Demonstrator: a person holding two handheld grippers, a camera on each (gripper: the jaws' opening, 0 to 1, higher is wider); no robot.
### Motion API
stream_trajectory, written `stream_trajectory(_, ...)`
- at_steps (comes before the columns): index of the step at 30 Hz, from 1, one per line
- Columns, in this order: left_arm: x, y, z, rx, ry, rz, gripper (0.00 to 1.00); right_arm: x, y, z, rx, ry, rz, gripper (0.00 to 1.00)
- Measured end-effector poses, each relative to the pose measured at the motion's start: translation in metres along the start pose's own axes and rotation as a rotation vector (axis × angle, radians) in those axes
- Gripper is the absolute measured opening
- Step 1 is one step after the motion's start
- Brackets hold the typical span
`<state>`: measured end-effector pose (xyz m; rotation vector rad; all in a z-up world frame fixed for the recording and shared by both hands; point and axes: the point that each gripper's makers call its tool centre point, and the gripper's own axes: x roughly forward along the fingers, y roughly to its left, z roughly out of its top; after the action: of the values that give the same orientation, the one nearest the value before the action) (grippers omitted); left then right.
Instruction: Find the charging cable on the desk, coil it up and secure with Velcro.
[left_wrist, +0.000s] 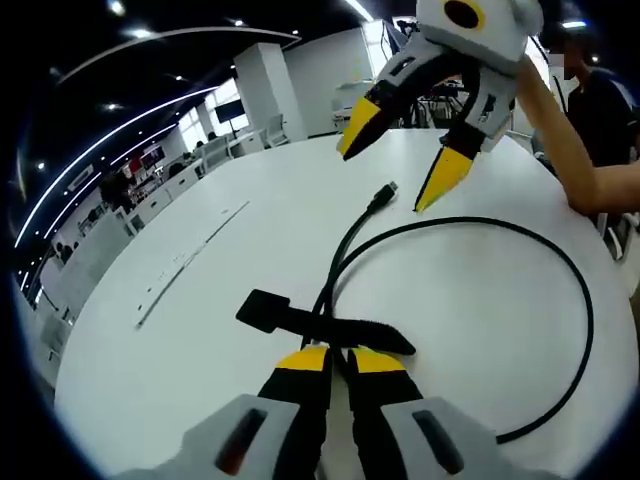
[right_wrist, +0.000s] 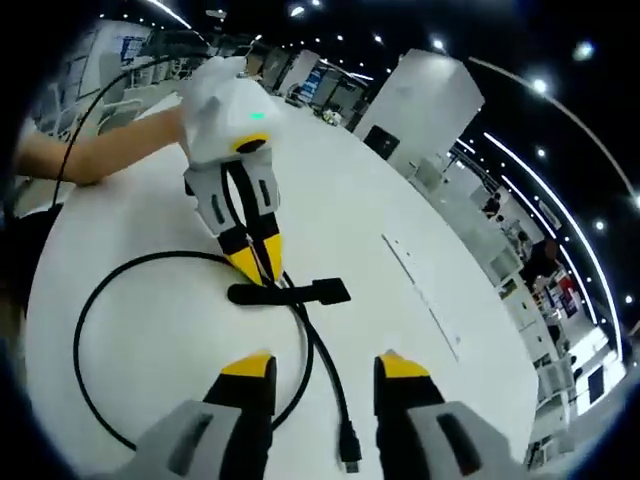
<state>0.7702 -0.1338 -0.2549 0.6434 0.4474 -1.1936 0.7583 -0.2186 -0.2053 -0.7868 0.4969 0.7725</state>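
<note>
**Black cable pinned at the strap, plug end lying free ahead of the open gripper**

Black, thin and rubbery, the charging cable (left_wrist: 560, 270) lies on the white round desk (left_wrist: 200, 330) in one wide loop. Nearest in the left gripper view, the left gripper (left_wrist: 340, 362), with yellow-tipped grey jaws brought together, pins the cable where its strands cross, right at the flat black Velcro strap (left_wrist: 275, 313). From that pinch the short free end runs straight away, its long axis pointing toward the small black plug (left_wrist: 384, 192).

Farther off, the right gripper (left_wrist: 395, 165) hovers just above the desk with jaws well apart and nothing between them; the plug lies just below and between its tips. In the right gripper view the plug (right_wrist: 349, 450) sits between the right gripper's (right_wrist: 325, 365) spread jaws, the left gripper (right_wrist: 262, 265) beyond.

So the right gripper is the nearer one to the loose end, and likely takes it next.
</note>
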Motion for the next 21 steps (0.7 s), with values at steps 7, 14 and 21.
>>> stream_trajectory(7, 0.001, 0.001, 0.000, -0.009, 0.008, 0.008, 0.08, 0.008, 0.002, -0.013, 0.038, 0.035, 0.029, 0.36)
stream_trajectory(14, 0.001, -0.002, 0.001, 0.014, 0.016, 0.017, 0.08, 0.012, 0.009, -0.019, 0.082, 0.033, 0.074, 0.30)
stream_trajectory(21, 0.002, -0.002, 0.001, 0.014, 0.014, 0.020, 0.08, 0.013, 0.020, -0.026, 0.166, 0.042, 0.126, 0.26)
